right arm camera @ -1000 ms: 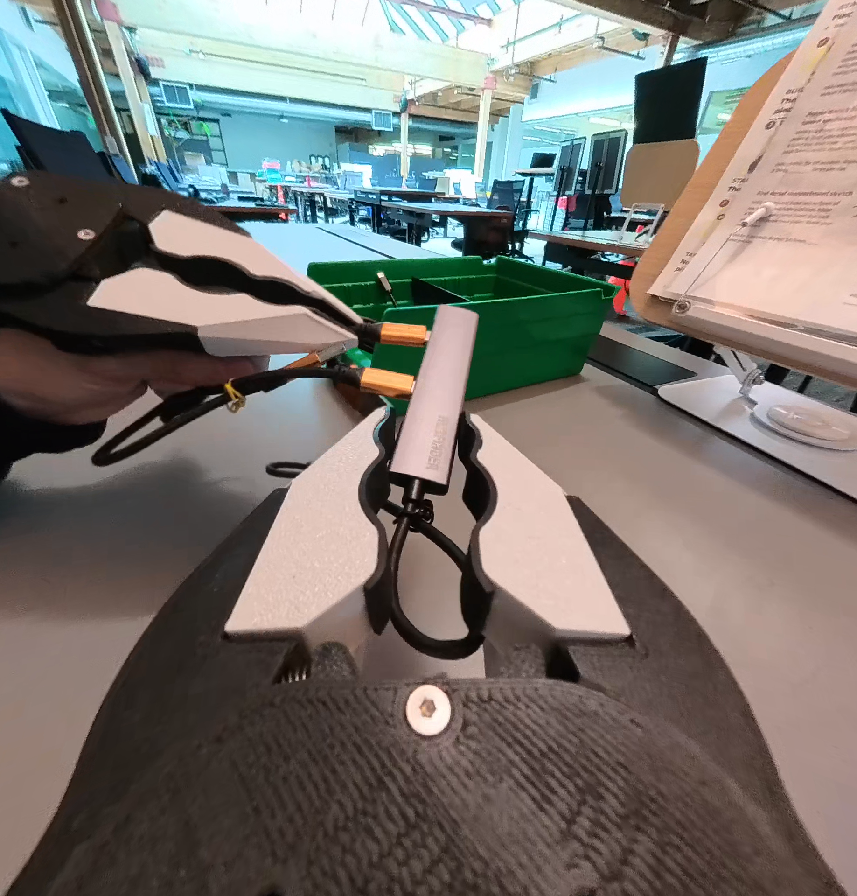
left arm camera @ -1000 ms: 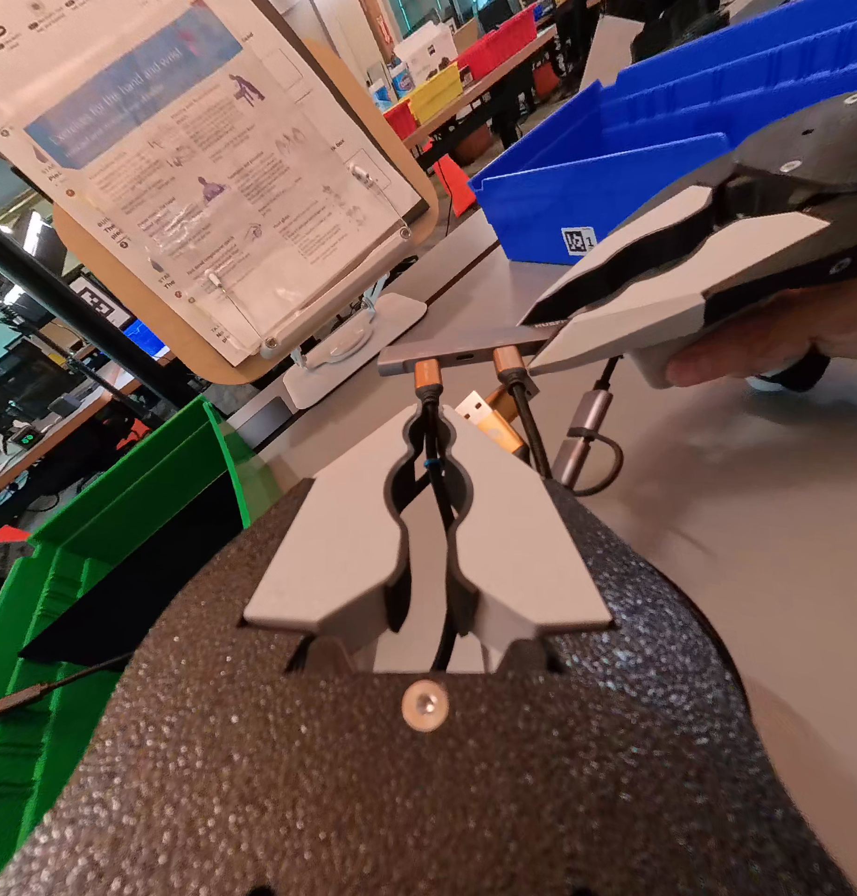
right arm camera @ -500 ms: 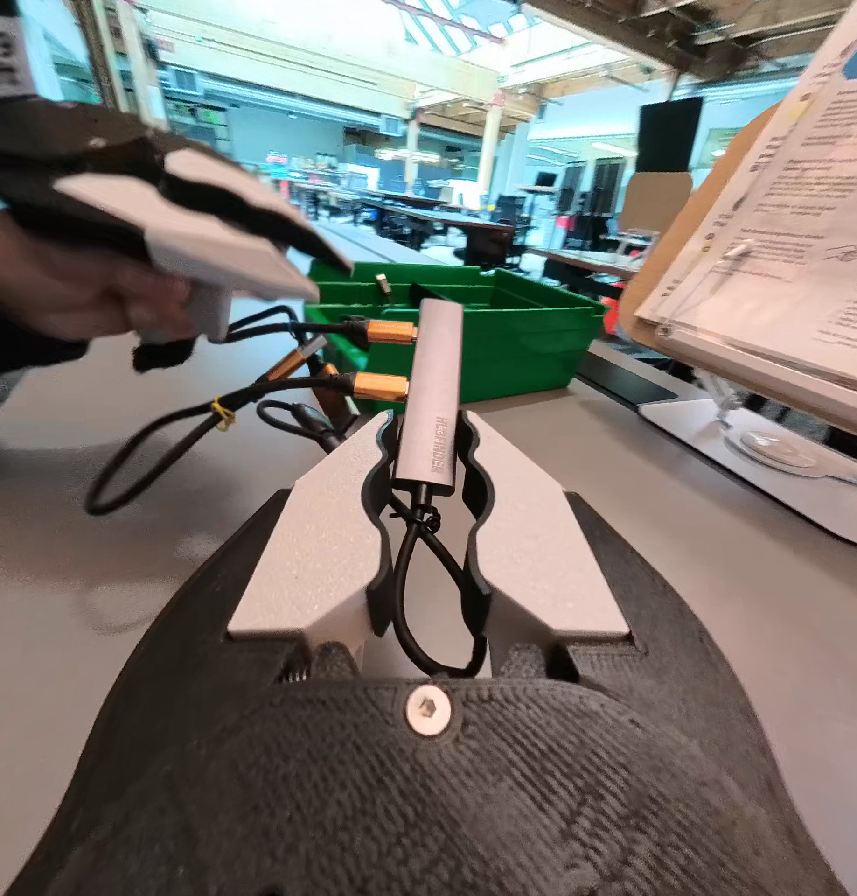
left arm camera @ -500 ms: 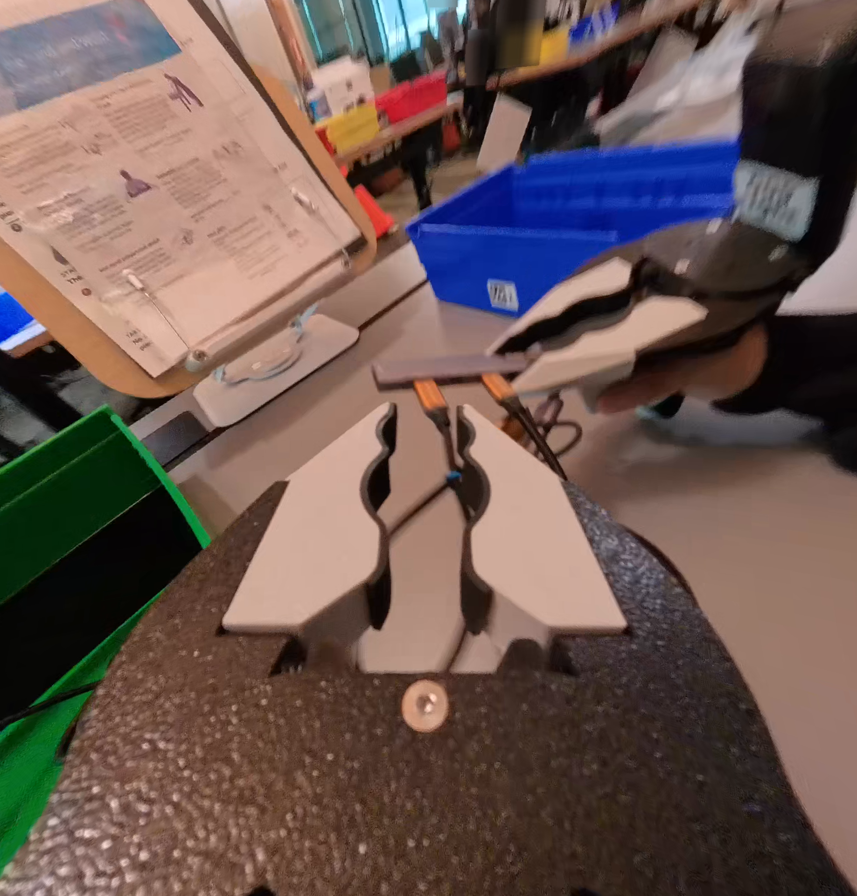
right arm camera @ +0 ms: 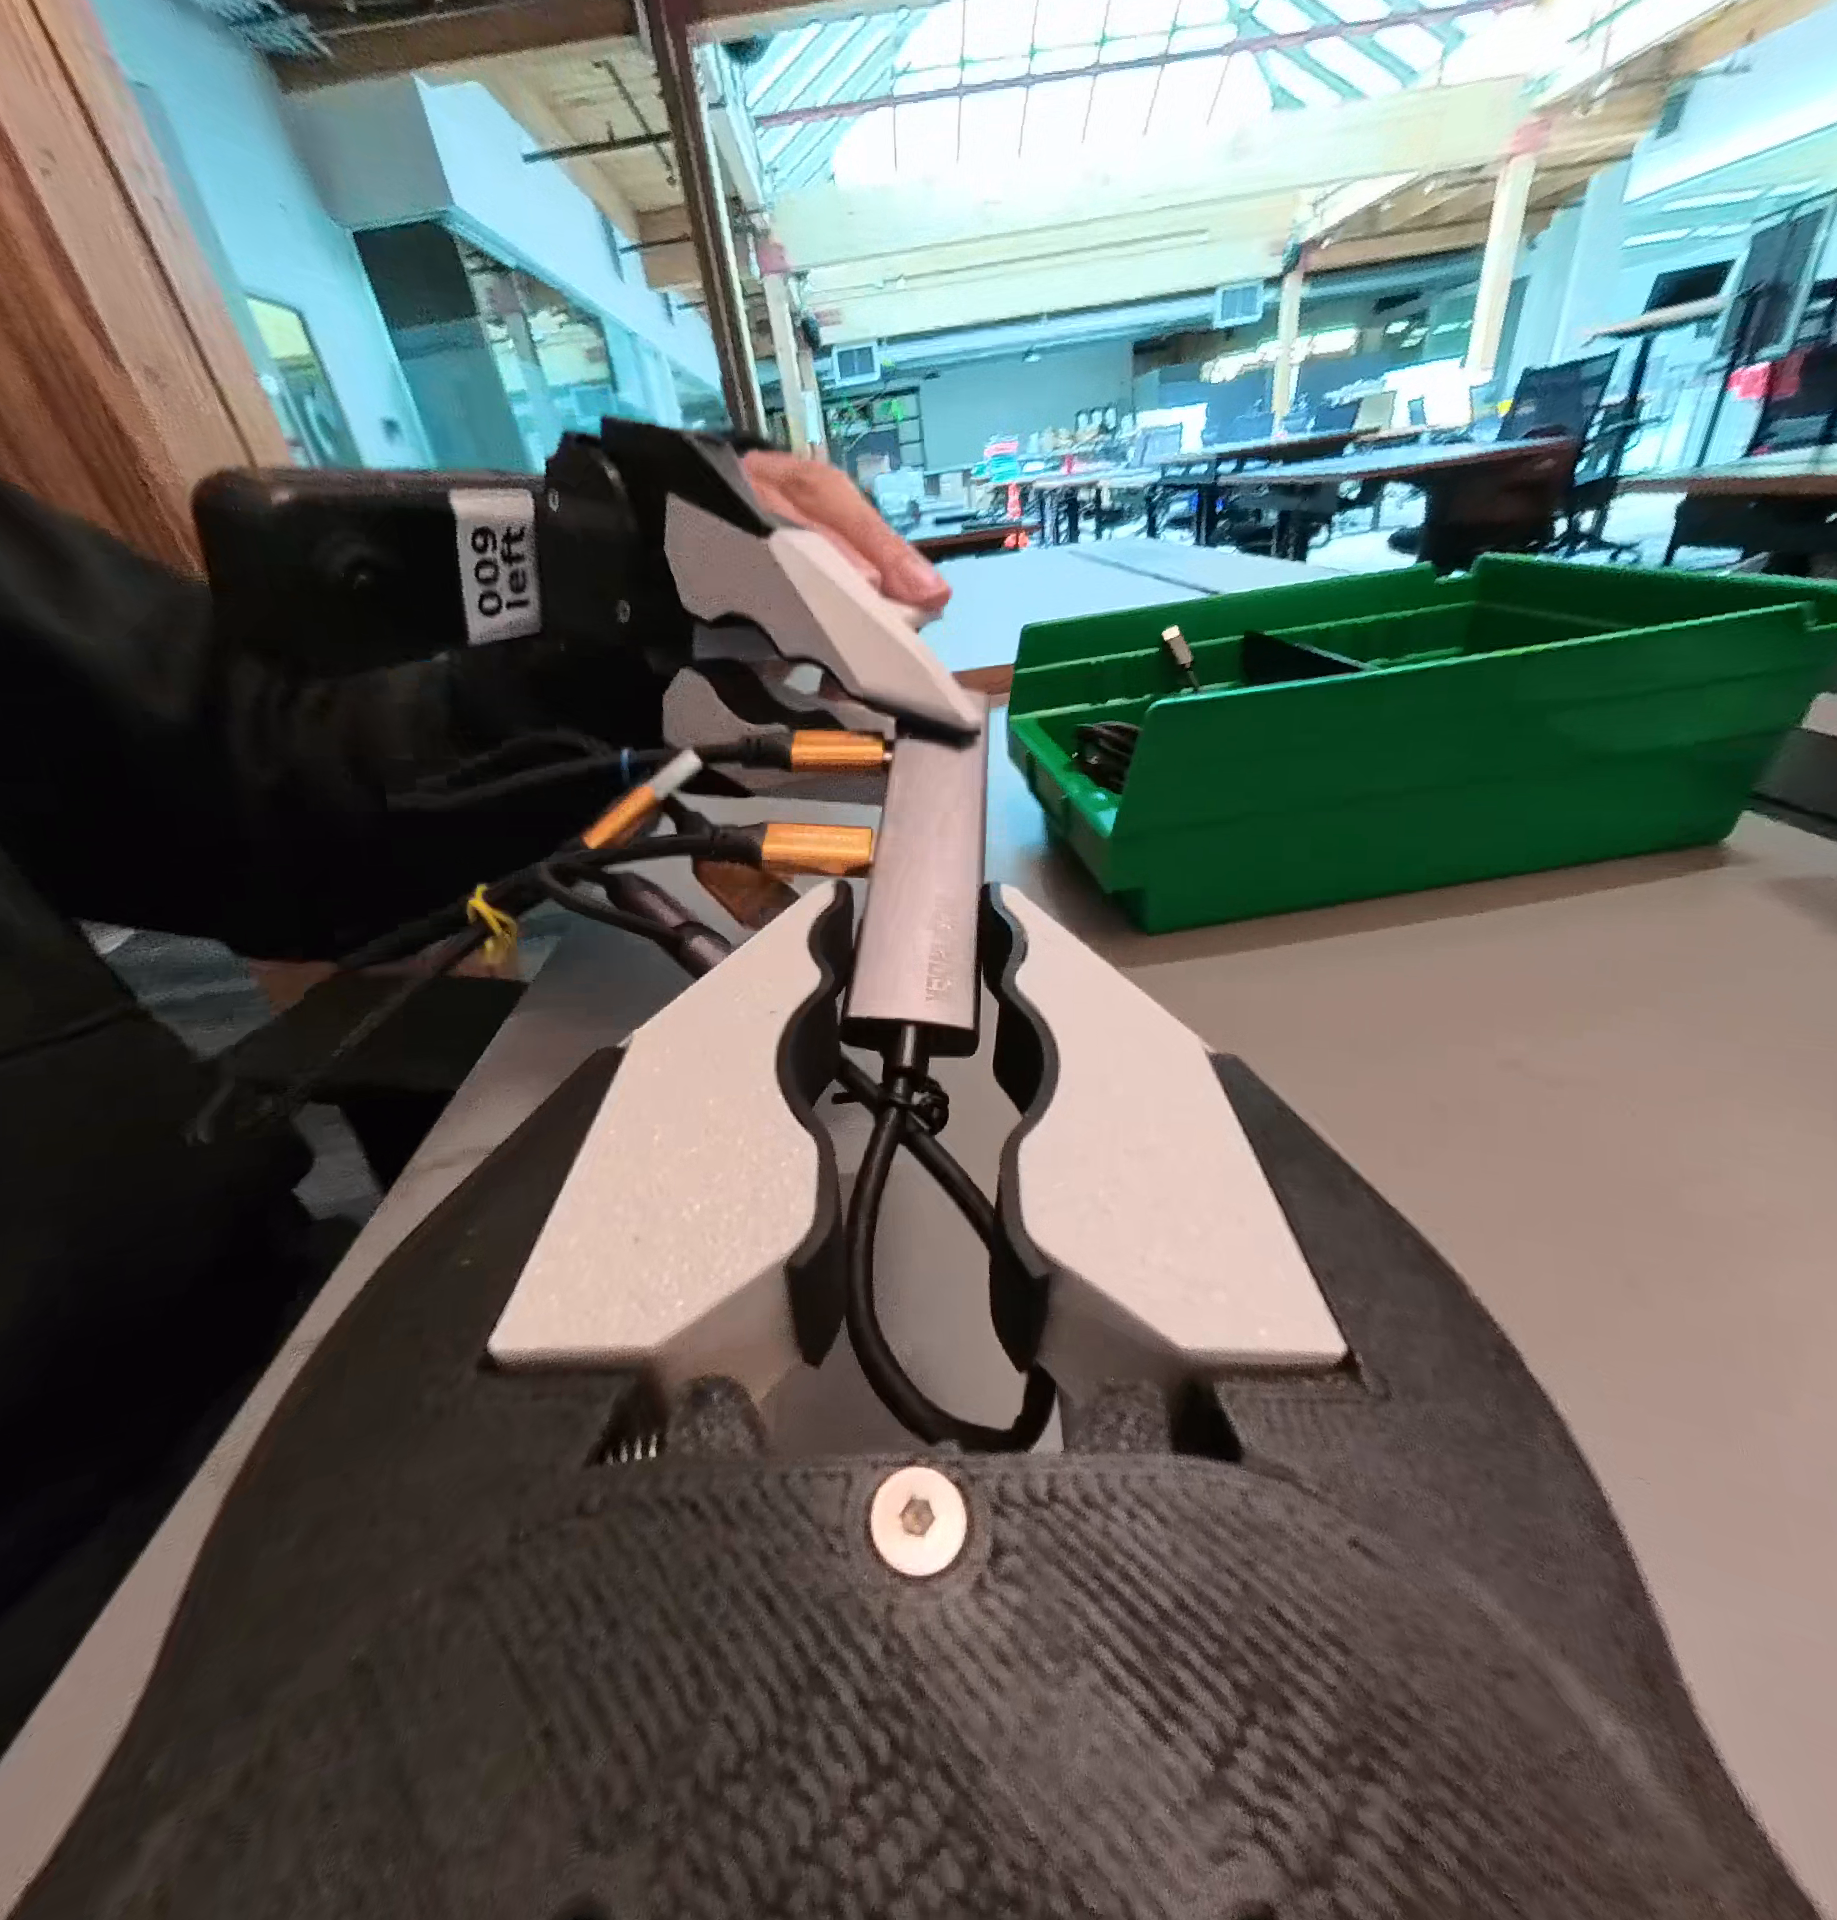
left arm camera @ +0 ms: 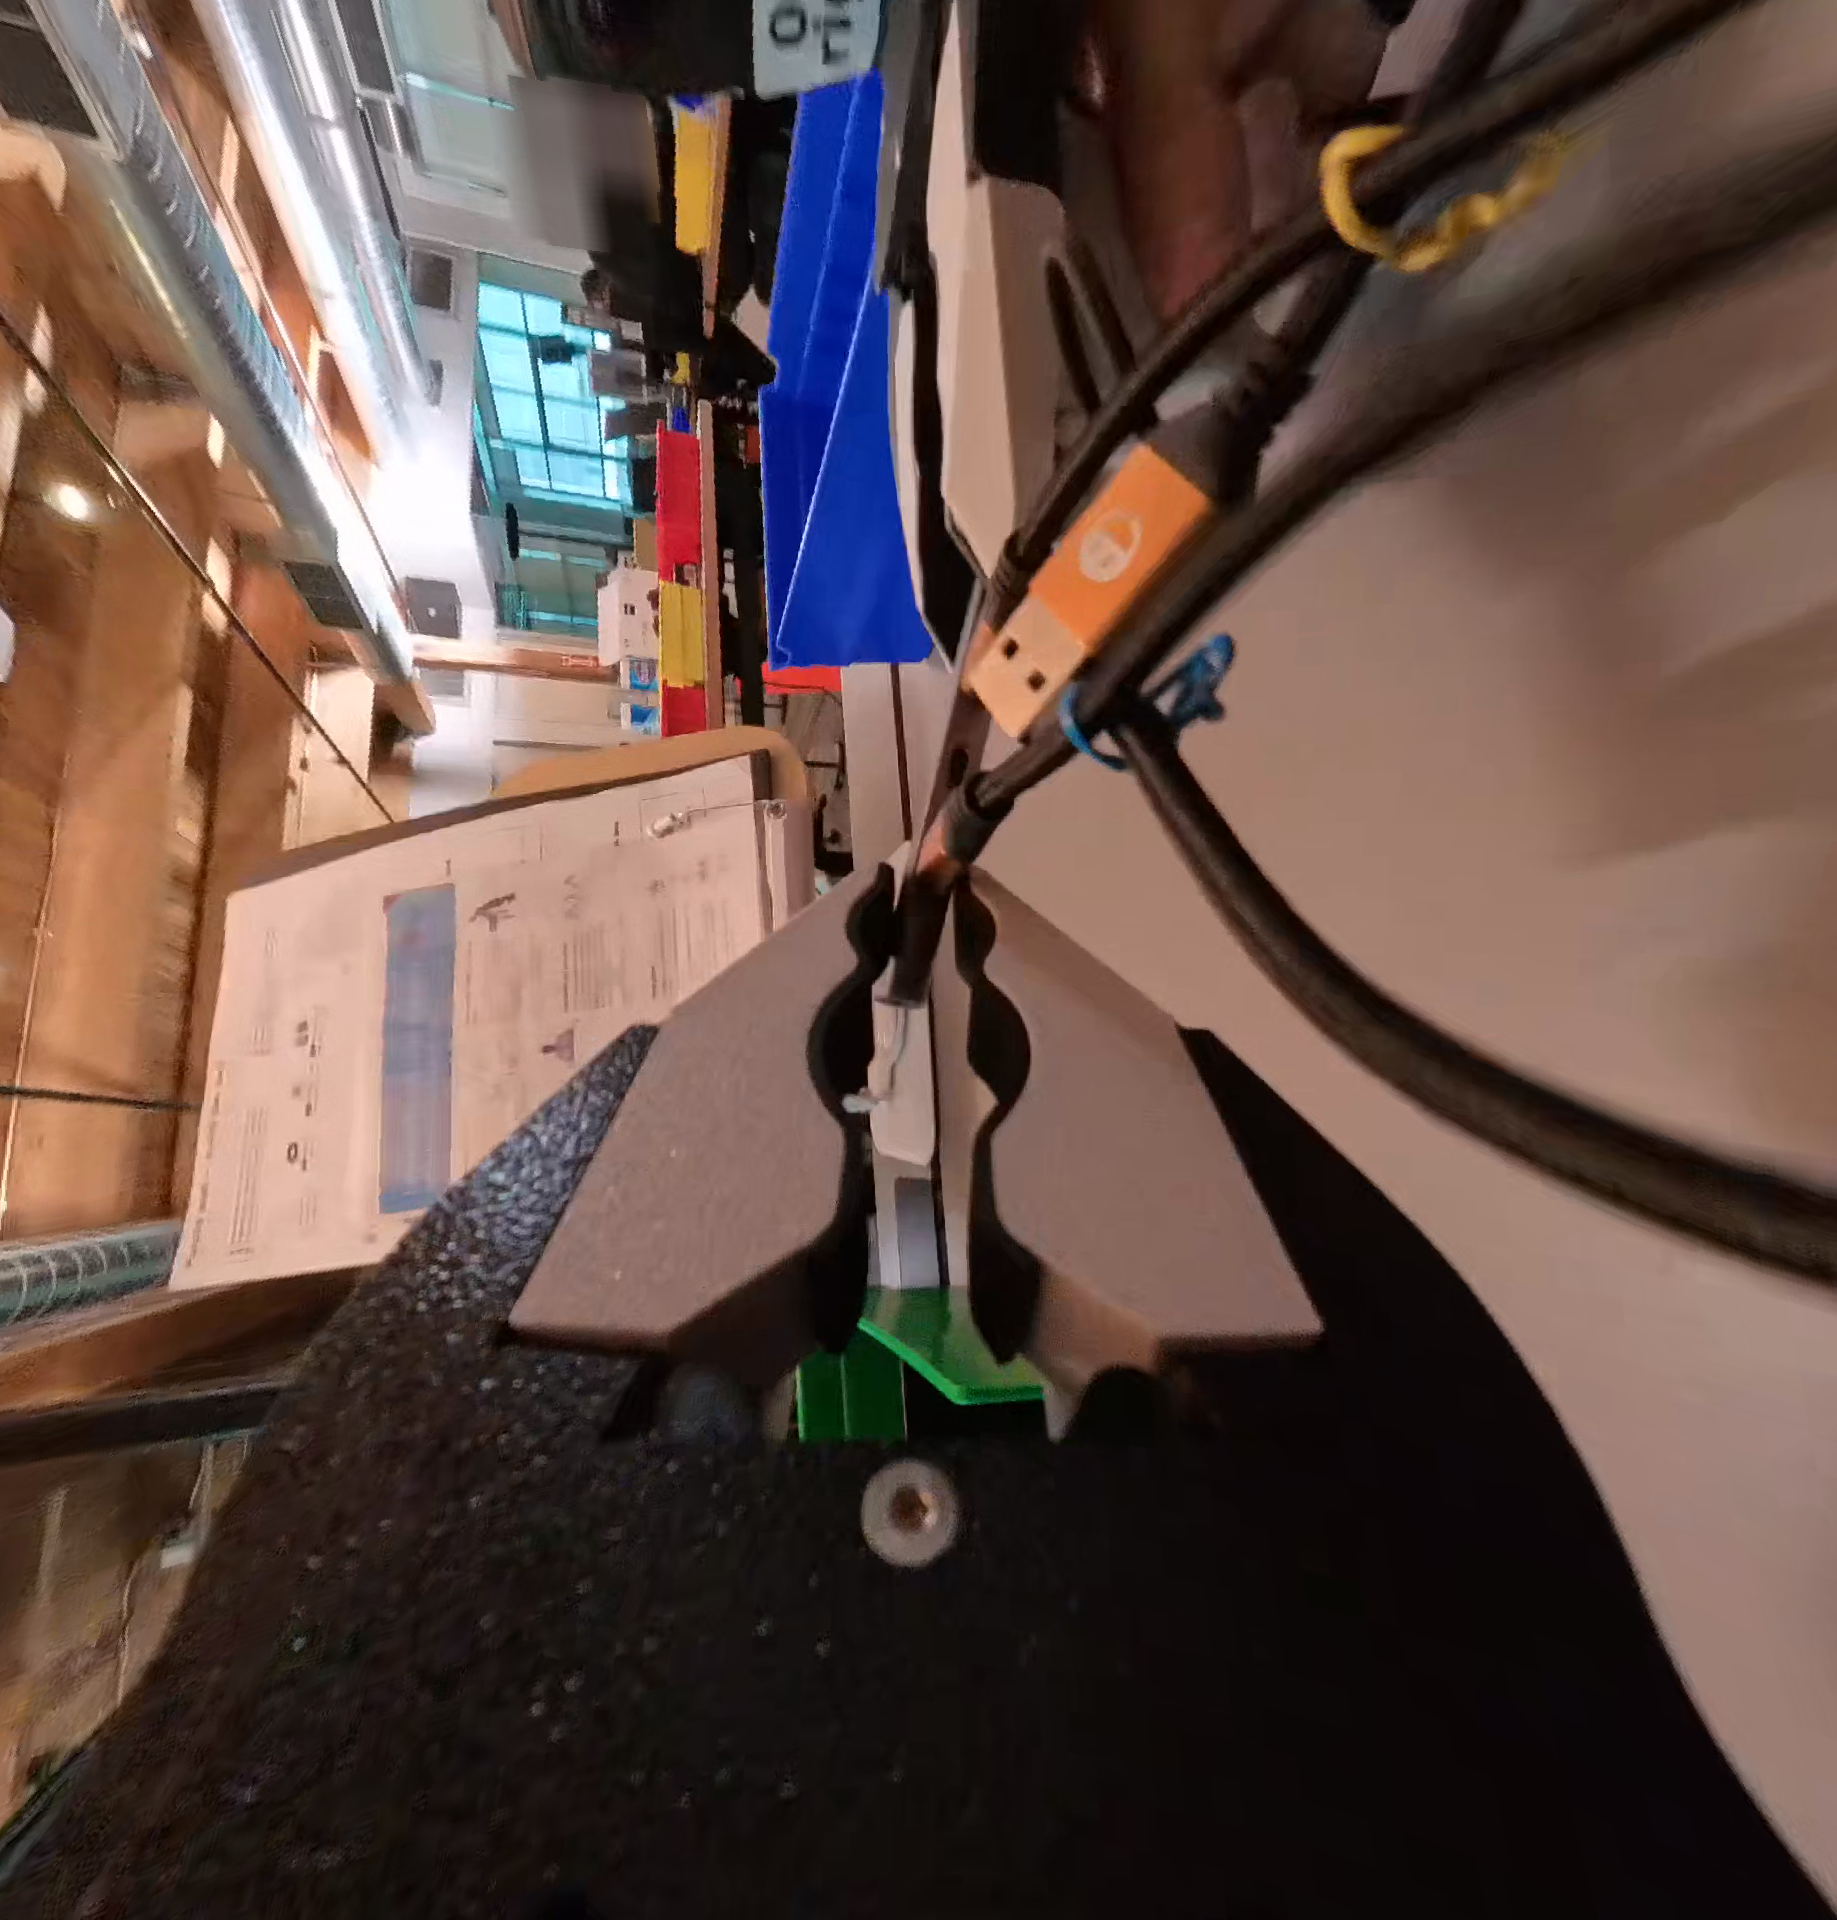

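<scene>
My right gripper (right arm camera: 919,899) is shut on the narrow sides of a grey USB hub (right arm camera: 929,831) and holds it above the grey table (right arm camera: 1516,1091). Two black cables with orange plugs (right arm camera: 815,847) sit in the hub's left side. A loose orange USB plug (right arm camera: 639,800) hangs beside them and also shows in the left wrist view (left arm camera: 1090,582). My left gripper (left arm camera: 922,883), rolled onto its side, pinches the hub's far end (left arm camera: 912,945). It also shows in the right wrist view (right arm camera: 945,722). A yellow tie (right arm camera: 488,920) and a blue tie (left arm camera: 1153,696) bind the cables.
A green divided bin (right arm camera: 1413,790) with small cable parts stands just beyond the hub to the right. A blue bin (left arm camera: 841,416) and a document stand (left arm camera: 478,1018) are farther off. A person's dark sleeve (right arm camera: 114,779) and the table's left edge are near the cables.
My left gripper let go of the cable, opened, rolled onto its side and closed on the hub's far end. My right gripper kept the hub and turned left.
</scene>
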Demonstrator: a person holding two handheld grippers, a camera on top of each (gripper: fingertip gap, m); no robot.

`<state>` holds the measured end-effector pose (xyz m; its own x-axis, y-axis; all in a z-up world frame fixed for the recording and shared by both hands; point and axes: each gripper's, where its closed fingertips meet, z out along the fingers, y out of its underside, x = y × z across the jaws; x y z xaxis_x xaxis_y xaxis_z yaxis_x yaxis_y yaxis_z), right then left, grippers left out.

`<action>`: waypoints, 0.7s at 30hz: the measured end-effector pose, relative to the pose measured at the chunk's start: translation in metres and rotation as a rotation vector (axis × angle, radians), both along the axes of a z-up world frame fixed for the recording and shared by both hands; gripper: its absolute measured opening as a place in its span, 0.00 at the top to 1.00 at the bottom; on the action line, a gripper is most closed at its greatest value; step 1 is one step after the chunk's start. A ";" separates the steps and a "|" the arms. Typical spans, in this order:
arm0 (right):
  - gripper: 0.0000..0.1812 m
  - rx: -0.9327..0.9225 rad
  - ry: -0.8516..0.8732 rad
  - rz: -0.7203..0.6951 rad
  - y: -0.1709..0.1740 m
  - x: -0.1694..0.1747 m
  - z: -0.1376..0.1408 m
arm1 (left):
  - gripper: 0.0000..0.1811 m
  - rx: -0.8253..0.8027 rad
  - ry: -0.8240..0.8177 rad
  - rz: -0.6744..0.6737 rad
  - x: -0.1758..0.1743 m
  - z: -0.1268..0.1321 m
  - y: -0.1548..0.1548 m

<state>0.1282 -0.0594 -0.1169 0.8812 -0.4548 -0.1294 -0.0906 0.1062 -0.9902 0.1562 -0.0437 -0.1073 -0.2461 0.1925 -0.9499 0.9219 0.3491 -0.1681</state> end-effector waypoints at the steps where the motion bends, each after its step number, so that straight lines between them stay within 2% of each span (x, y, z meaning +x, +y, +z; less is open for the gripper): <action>1: 0.87 0.027 -0.010 -0.011 -0.001 0.001 0.004 | 0.95 -0.016 0.001 0.015 0.002 0.001 -0.001; 5: 0.82 0.202 -0.062 -0.087 -0.013 0.010 0.025 | 0.96 -0.113 -0.016 0.039 0.003 0.010 -0.005; 9: 0.76 0.104 -0.132 -0.178 -0.014 0.016 0.019 | 0.96 -0.128 -0.072 0.089 0.009 0.006 -0.008; 15: 0.75 -0.032 -0.187 -0.236 -0.019 0.019 0.013 | 0.95 -0.115 -0.070 0.095 0.016 0.007 -0.004; 18: 0.69 0.014 -0.214 -0.268 -0.029 0.018 0.023 | 0.96 -0.113 -0.068 0.128 0.025 0.007 0.003; 21: 0.66 0.149 -0.202 -0.306 -0.055 0.017 0.040 | 0.96 -0.171 -0.027 0.205 0.039 0.016 0.015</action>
